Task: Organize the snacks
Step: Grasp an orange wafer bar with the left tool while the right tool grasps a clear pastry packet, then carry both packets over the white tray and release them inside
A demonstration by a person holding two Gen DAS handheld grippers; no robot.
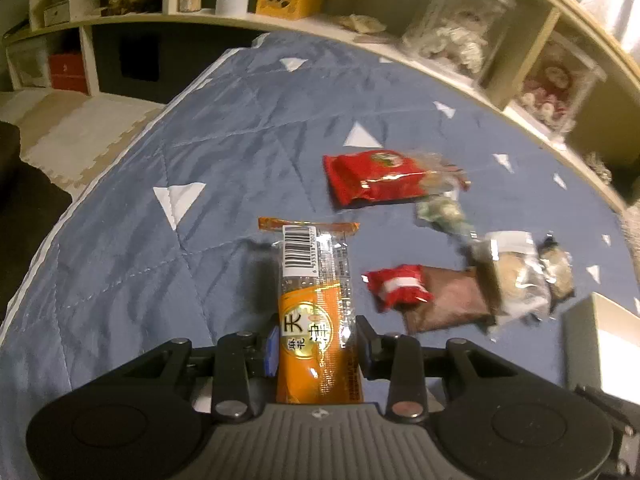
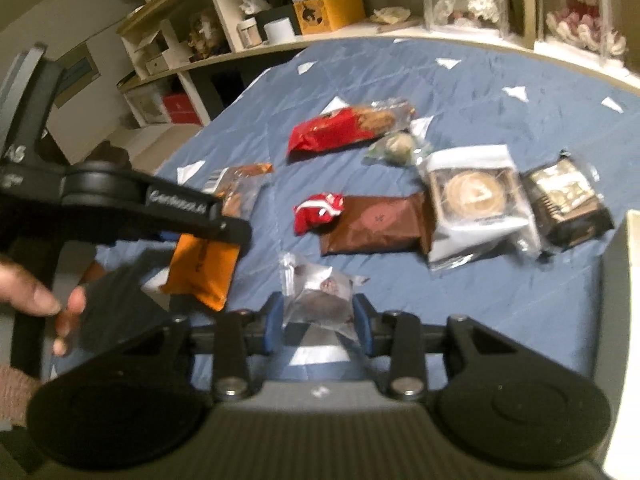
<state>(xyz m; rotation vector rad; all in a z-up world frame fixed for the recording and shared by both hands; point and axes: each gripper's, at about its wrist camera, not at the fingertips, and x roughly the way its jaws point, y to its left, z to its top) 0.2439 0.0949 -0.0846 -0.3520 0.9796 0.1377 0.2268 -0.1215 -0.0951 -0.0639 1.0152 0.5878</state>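
The left gripper point(image 1: 316, 340) pinches an orange packet point(image 1: 316, 308) near its lower end; the packet's long axis runs straight out along the fingers, barcode end farthest away, held above the blue quilt point(image 1: 120, 260). The right gripper point(image 2: 318, 320) is closed on a small clear-wrapped snack point(image 2: 320, 296), which sticks out only a little past the fingertips.

Ahead of both and to their right lie the loose snacks: a small red packet point(image 2: 318, 212) touching a brown packet point(image 2: 380, 228), a white pouch point(image 2: 476, 204) and a dark packet point(image 2: 568, 204) beside them, a big red bag point(image 2: 340, 130) farther off. At the far right edge stands what looks like a pale box point(image 2: 632, 320), only partly in view. If that is where snacks go, the right gripper is nearer, and the orange packet would have to swing rightward over the pile.
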